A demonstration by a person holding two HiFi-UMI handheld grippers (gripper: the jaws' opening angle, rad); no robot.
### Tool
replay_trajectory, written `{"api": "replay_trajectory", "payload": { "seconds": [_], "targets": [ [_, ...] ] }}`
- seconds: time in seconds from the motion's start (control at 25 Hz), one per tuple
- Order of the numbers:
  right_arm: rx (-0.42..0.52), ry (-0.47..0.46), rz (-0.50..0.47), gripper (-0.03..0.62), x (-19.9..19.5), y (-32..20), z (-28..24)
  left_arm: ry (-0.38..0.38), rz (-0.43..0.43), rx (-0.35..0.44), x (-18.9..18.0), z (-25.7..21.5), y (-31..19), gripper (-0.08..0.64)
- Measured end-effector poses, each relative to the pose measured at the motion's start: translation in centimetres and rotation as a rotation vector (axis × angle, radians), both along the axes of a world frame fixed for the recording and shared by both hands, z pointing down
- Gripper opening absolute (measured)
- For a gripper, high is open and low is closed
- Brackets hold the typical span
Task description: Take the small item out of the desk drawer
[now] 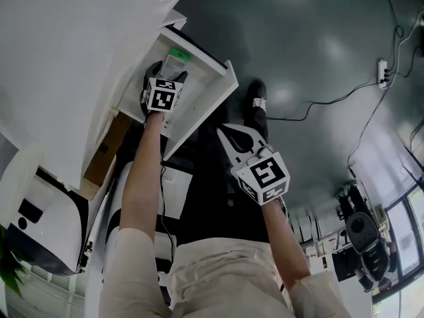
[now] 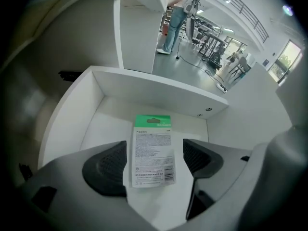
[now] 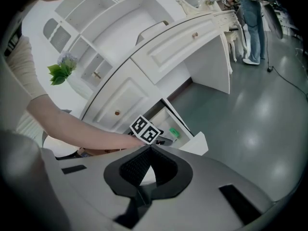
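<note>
The white desk drawer (image 1: 213, 85) stands pulled open. On its floor lies a small flat packet (image 1: 176, 59) with a green header and printed back. My left gripper (image 1: 165, 77) reaches steeply down into the drawer. In the left gripper view the packet (image 2: 153, 150) lies flat between the black pads (image 2: 107, 167), which stand apart from it on both sides, so the left gripper (image 2: 155, 149) is open. My right gripper (image 1: 232, 136) hangs in the air to the right of the drawer, above the floor. In the right gripper view its jaws (image 3: 150, 150) meet at the tips with nothing in them.
The white desk top (image 1: 73, 58) fills the left side, with a brown board (image 1: 106, 150) under it. Dark glossy floor lies to the right, with cables and a power strip (image 1: 383, 71). My shoe (image 1: 257, 97) is beside the drawer front. A person (image 2: 175, 13) stands far off.
</note>
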State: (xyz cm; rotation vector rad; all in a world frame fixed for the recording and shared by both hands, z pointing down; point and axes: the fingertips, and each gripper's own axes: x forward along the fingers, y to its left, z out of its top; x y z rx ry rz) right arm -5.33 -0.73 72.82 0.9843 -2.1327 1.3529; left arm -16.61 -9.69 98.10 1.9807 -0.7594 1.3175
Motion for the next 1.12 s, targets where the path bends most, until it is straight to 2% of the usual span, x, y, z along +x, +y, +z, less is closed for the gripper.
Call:
{"api": "replay_trajectory", "payload": {
  "seconds": [0.24, 0.44, 0.72, 0.88, 0.96, 1.12],
  "targets": [
    [0.003, -0.013, -0.014, 0.025, 0.4, 1.0, 1.1, -0.082, 0.065, 0.042, -0.7, 2.9, -0.2, 0.384],
    [0.002, -0.013, -0.013, 0.025, 1.1, 2.0, 1.9, -0.074, 0.014, 0.052, -0.7, 3.8, 0.0, 0.397],
    [-0.006, -0.015, -0.008, 0.025, 1.2, 2.4, 2.0, -0.102, 0.022, 0.037, -0.4, 3.9, 0.1, 0.396],
    [0.028, -0.013, 0.001, 0.025, 1.1, 2.1, 1.7, -0.107, 0.008, 0.033, -0.6, 3.8, -0.2, 0.394],
    [0.036, -0.012, -0.002, 0.025, 1.3, 2.2, 1.5, -0.105, 0.002, 0.032, -0.7, 3.7, -0.2, 0.366],
    [0.031, -0.01, 0.01, 0.025, 1.9, 2.4, 1.6, -0.11, -0.002, 0.03, -0.7, 3.6, 0.0, 0.357]
  ]
}}
